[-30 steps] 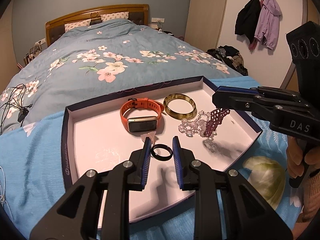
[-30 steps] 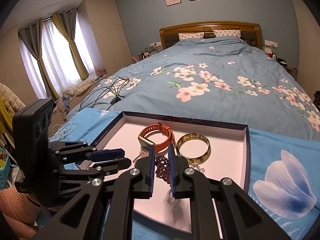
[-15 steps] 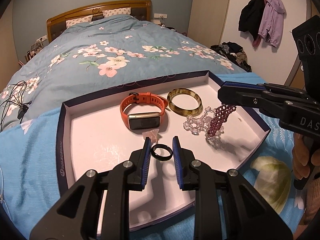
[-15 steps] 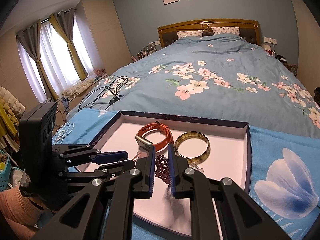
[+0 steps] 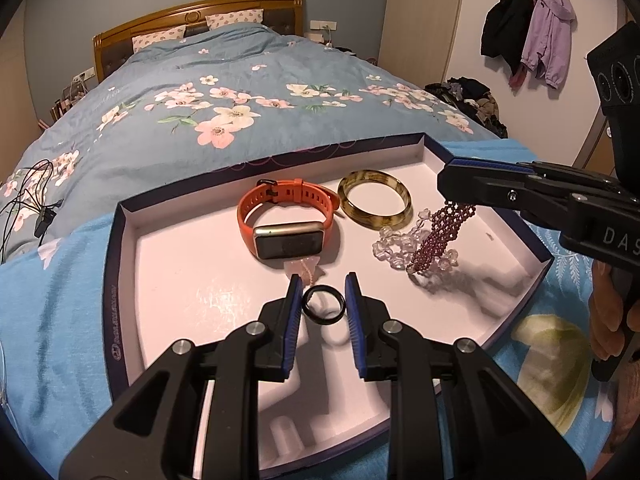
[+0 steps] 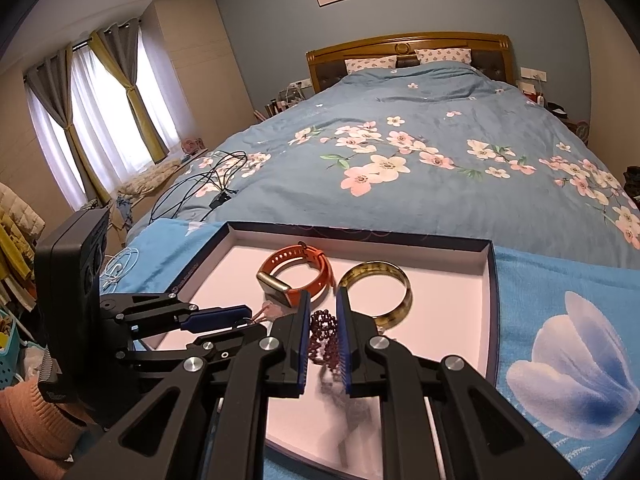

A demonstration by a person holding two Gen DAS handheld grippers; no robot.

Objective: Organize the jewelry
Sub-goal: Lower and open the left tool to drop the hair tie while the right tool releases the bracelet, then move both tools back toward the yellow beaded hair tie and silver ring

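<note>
In the tray (image 5: 124, 264) on the bed I count, from left to right, one orange watch (image 5: 286, 220), one amber bangle (image 5: 375, 199) and one clear bead bracelet (image 5: 394, 246). The left gripper (image 5: 323, 306) is clenched on one black ring (image 5: 323, 309) above the tray floor. The right gripper (image 6: 323, 338) pinches one dark red bead bracelet (image 6: 322, 334), which hangs over the clear beads.

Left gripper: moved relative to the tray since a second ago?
Yes. The left gripper with the ring has come nearer the watch and lower over the tray.
</note>
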